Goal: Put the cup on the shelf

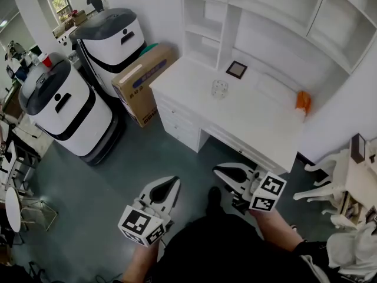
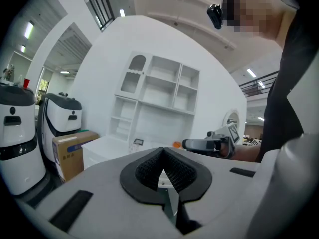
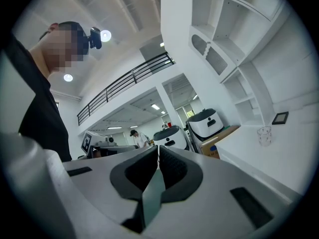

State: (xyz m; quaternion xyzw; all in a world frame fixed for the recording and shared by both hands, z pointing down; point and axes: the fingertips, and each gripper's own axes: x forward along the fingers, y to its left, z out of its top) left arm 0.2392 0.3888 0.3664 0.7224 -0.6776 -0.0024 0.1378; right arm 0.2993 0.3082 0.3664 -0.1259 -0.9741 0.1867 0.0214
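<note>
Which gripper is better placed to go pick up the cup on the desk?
Right, probably. The right gripper sits nearer the desk and the cup than the left gripper, which is farther back. Both have shut, empty jaws, so it must open first.

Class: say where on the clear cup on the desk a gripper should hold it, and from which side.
The cup stands upright with bare desk around it, so probably grip across its side wall, coming level from the desk's front edge.
</note>
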